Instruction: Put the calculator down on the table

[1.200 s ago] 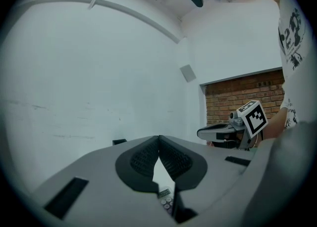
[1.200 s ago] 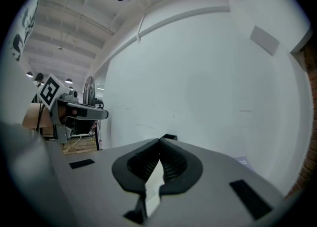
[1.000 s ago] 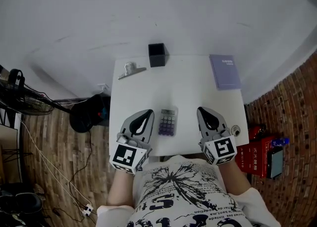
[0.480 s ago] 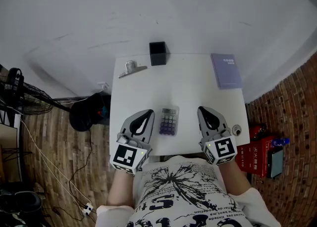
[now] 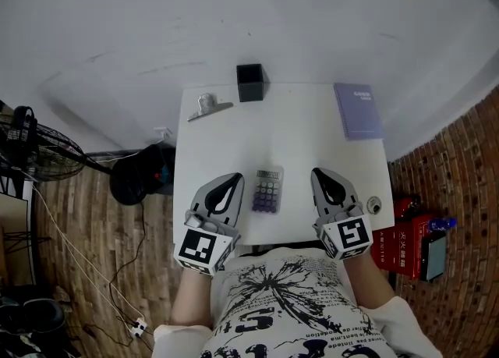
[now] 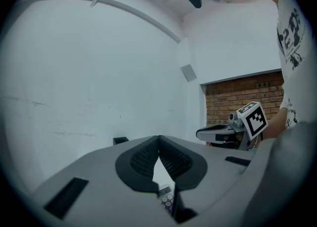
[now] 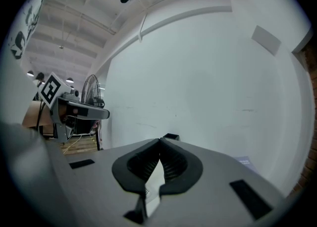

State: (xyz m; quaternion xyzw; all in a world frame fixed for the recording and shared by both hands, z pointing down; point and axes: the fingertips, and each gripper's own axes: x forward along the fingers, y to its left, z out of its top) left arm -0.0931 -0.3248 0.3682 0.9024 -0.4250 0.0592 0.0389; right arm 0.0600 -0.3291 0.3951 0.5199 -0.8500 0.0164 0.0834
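Seemingly wooden floor [image 5: 93, 202] under white table [image 5: 312, 154], white wall [image 5: 234, 13] behind

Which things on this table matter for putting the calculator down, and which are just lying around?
For the job: calculator, table, left hand-held gripper, right hand-held gripper.

Lying about: black box, metal clip, purple book.

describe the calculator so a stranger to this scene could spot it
On the white table, look at the near edge between the left gripper and right gripper. The calculator lies flat there. Alone among its neighbours, it has rows of keys.
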